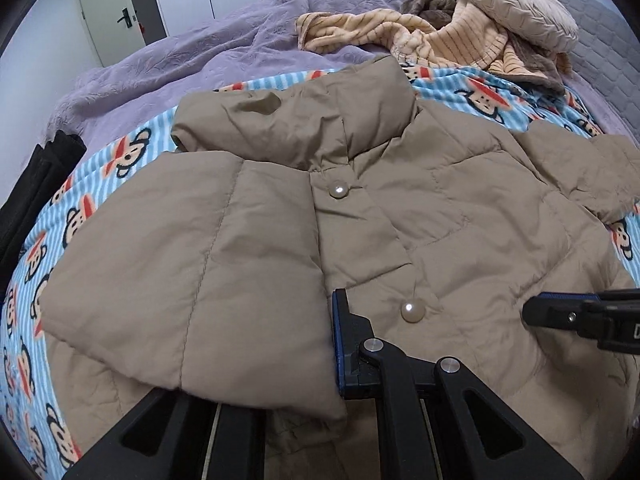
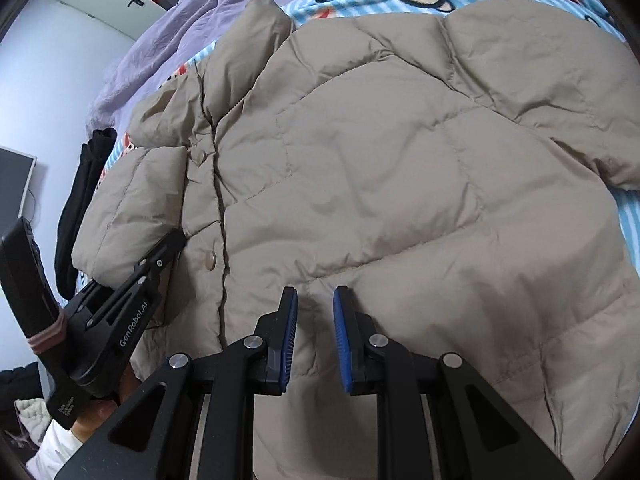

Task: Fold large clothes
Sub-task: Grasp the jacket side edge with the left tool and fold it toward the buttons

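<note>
A tan puffer jacket lies front up on a blue striped monkey blanket, its pearl snaps showing. One sleeve is folded across the chest. My left gripper is shut on that sleeve's cuff; only one blue-padded finger shows, the other is under the fabric. In the right wrist view the left gripper touches the sleeve edge, with a hand holding it. My right gripper hovers just over the jacket body, jaws slightly apart with nothing pinched. Its tip enters the left wrist view from the right.
The blanket lies on a purple bedspread. A beige striped garment and a round pleated cushion sit behind the collar. A black garment hangs at the bed's left edge. A white door and a monitor stand beyond the bed.
</note>
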